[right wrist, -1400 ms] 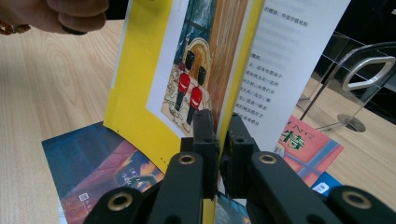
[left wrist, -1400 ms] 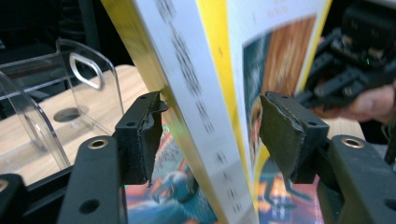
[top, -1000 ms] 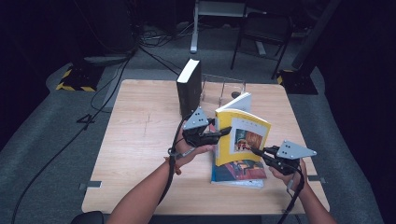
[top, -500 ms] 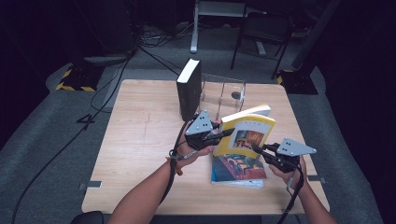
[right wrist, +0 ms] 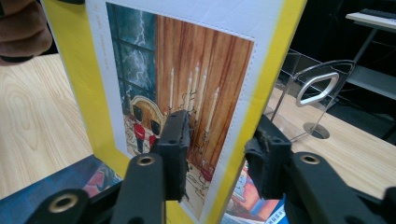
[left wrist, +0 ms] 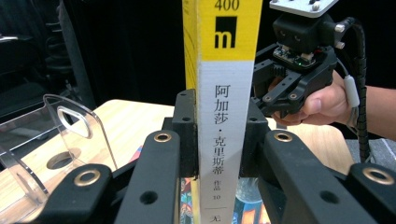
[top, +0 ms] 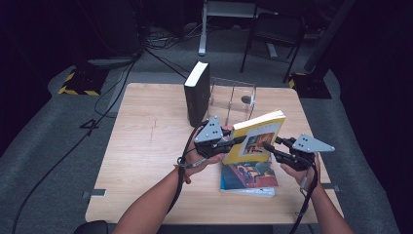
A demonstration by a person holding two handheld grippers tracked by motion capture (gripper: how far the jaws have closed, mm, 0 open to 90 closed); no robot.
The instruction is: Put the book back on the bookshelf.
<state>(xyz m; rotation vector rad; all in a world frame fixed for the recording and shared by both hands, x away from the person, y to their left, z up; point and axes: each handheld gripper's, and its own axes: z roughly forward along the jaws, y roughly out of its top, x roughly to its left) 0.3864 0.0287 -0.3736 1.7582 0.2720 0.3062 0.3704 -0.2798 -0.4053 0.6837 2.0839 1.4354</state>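
The yellow book [top: 254,138] is standing raised above the table [top: 146,146], over a blue book [top: 248,178] lying flat near the person. The left gripper [left wrist: 219,135] is pinching its spine. The right gripper [right wrist: 217,154] has just been opening, its jaws straddling the cover edge without pressing. With one grip only, the book may be tilting and falling toward the clear rack [top: 233,100] far behind.

black box [top: 197,92] upright at table [top: 146,146] far edge, clear acrylic stand [top: 233,100] just beside it, chair [top: 270,36] on floor behind
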